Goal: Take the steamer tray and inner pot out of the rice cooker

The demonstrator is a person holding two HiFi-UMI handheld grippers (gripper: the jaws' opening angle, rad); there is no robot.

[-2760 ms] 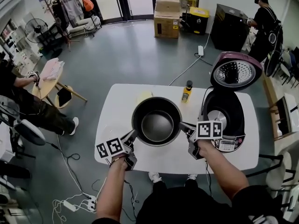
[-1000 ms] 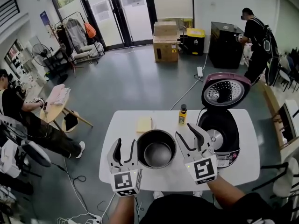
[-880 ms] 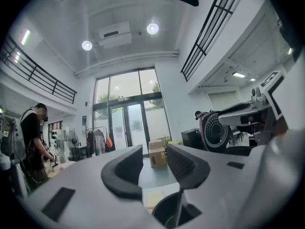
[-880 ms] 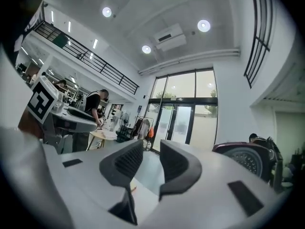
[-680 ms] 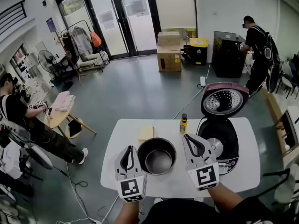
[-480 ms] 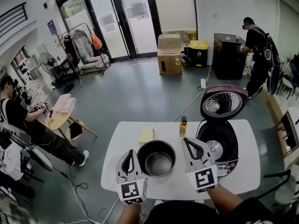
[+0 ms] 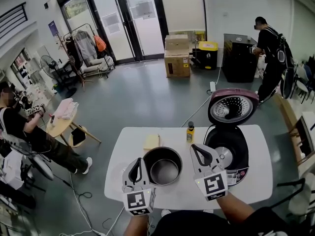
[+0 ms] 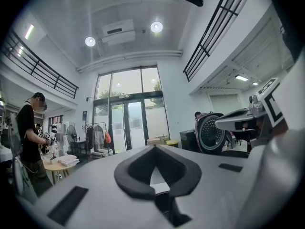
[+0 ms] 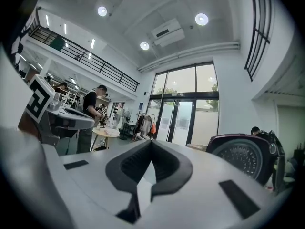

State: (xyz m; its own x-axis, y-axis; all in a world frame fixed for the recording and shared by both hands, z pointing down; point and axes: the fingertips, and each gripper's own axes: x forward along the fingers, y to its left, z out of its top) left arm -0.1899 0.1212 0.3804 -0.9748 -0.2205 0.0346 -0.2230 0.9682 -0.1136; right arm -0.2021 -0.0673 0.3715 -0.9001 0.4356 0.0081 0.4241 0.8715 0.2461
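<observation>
Dark metal inner pot (image 7: pixel 163 166) stood out of the rice cooker (image 7: pixel 227 154) on the white table (image 7: pixel 256 178), between the two grippers and clear of both. The left gripper (image 7: pixel 136 161) hovered just left of the pot, its jaws pressed together on nothing. The right gripper (image 7: pixel 195 148) hung just off the pot's right rim, jaws likewise closed and empty. Immediately right of that gripper sat the cooker, its maroon lid (image 7: pixel 233 107) raised. Ahead of the jaws lay a yellow pad (image 7: pixel 151 141) and a small bottle (image 7: pixel 189 131).
</observation>
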